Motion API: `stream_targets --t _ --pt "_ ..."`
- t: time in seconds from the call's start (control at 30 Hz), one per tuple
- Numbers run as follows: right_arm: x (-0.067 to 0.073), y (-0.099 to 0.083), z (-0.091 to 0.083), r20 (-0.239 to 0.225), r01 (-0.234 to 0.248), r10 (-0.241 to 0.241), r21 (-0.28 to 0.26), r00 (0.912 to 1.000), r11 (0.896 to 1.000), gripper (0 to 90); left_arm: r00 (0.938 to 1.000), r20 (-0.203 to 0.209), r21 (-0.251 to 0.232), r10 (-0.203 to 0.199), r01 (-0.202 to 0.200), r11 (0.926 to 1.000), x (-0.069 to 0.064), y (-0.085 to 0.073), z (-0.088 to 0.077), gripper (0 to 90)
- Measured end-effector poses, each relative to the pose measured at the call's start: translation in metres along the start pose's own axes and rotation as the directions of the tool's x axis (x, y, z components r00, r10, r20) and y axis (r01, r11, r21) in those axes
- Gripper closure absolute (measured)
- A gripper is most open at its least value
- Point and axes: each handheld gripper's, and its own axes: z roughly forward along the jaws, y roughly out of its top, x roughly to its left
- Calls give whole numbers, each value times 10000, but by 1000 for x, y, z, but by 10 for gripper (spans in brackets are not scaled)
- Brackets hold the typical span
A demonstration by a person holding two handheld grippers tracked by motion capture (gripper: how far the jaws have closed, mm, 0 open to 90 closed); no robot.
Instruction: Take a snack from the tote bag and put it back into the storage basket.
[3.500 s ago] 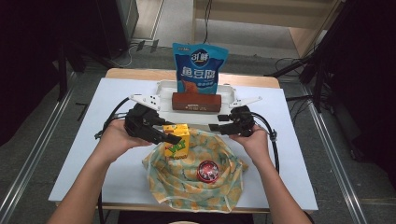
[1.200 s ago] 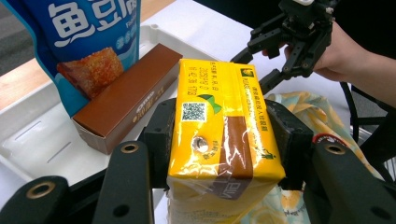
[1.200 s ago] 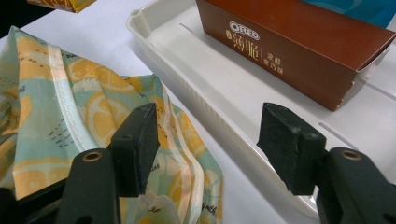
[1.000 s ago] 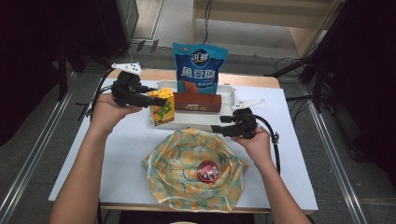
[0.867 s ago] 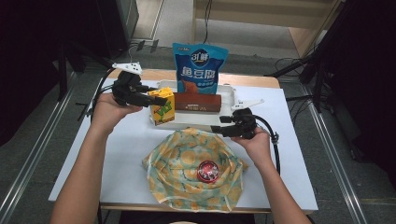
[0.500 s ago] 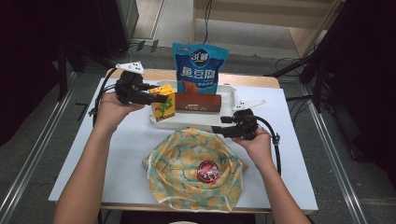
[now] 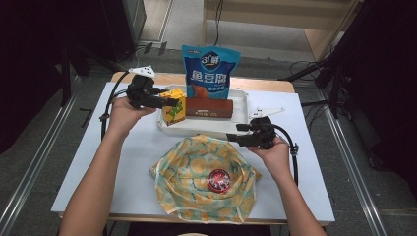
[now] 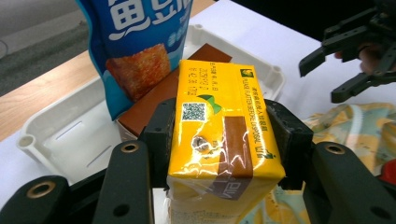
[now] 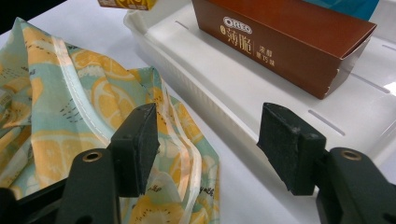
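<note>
Yellow carton (image 8: 219,140): clamped between the pads of the left hand-held gripper (image 8: 219,135), gripped on its two long sides; a brown strip and a QR code face the camera. In the high view the yellow carton (image 7: 173,106) sits upper left of centre, at the left end of the white tray, its lower end inside or touching the tray; contact cannot be told.
Left hand-held gripper, high view (image 7: 169,103): upper left of the frame, jaws pointing right towards the tray.
White tray (image 7: 206,127): centre of the frame on the surface, just above the cloth.
Brown Oreo box (image 7: 208,107): lying on its side in the tray, just right of the carton.
Blue snack bag (image 7: 210,69): upright at the tray's far edge, behind the brown box.
Right hand-held gripper (image 9: 210,144): jaws apart, nothing between the pads; it hovers over the near tray rim and the cloth edge. In the high view (image 7: 233,132), right of centre.
Lemon-print cloth (image 7: 206,182): spread out at lower centre of the surface, a round red item (image 7: 219,180) on it.
Surface (image 7: 133,162): white, bare at lower left.
</note>
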Motion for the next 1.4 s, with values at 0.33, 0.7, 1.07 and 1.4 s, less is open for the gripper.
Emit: stream_targets --t 0.33,0.7,1.07,1.4 --pt "0 -2 0 -5 -43 43 43 10000 10000 391 9998 -219 -36 -34 33 10000 10 -7 8 515" --pt "0 -3 3 -4 27 -27 143 10000 9999 390 9989 -472 -146 -78 72 9999 18 -15 19 515" --pt "1 -3 3 -29 62 -62 166 10000 9998 390 9982 -541 57 -240 244 9997 27 -28 28 515" --pt "1 -3 4 -19 61 -61 234 10000 9997 390 9986 -468 307 -256 271 9992 29 -35 36 515"
